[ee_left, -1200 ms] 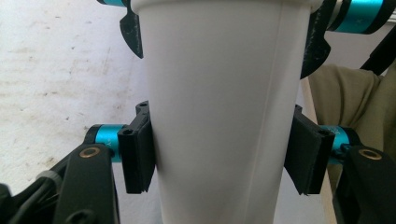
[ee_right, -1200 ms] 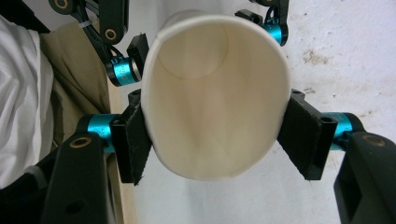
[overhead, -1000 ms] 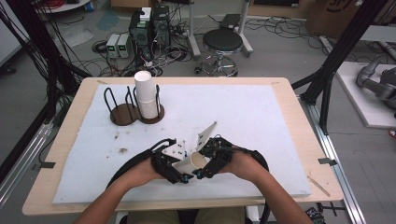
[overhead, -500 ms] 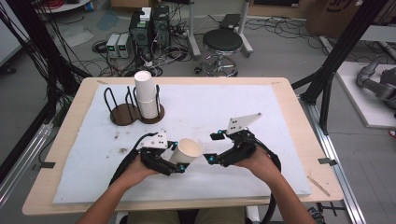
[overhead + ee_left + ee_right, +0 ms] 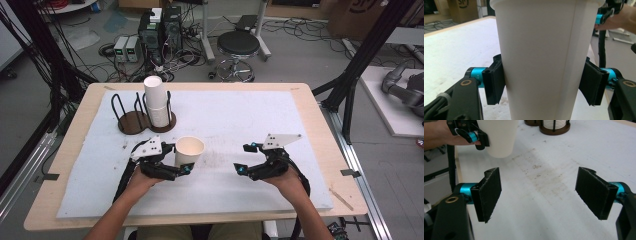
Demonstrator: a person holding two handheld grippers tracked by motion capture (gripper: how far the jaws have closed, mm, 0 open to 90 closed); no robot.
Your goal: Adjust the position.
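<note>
A white paper cup [image 5: 189, 150] stands upright between the jaws of my left gripper [image 5: 180, 159], low over the white mat [image 5: 240, 115]. In the left gripper view both black pads [image 5: 495, 82] press on the cup's wall [image 5: 541, 57]; these jaws have just been opening, with the cup still between them. My right gripper [image 5: 243, 159] hovers to the cup's right, apart from it, open and empty. Its jaws have just been opening too. In the right gripper view its pads [image 5: 489, 192] stand wide over the stained mat, with the cup [image 5: 499, 137] and the left gripper [image 5: 477, 137] at the upper left.
A stack of paper cups [image 5: 156, 102] sits in a dark wooden holder with wire hoops [image 5: 134, 120] at the mat's far left. The mat covers a wooden table [image 5: 320, 125]. A stool and cables lie on the floor beyond it.
The two grippers, close together on the cup a second ago, have parted. The right one let go and moved right with open jaws. The left one carried the cup left.
</note>
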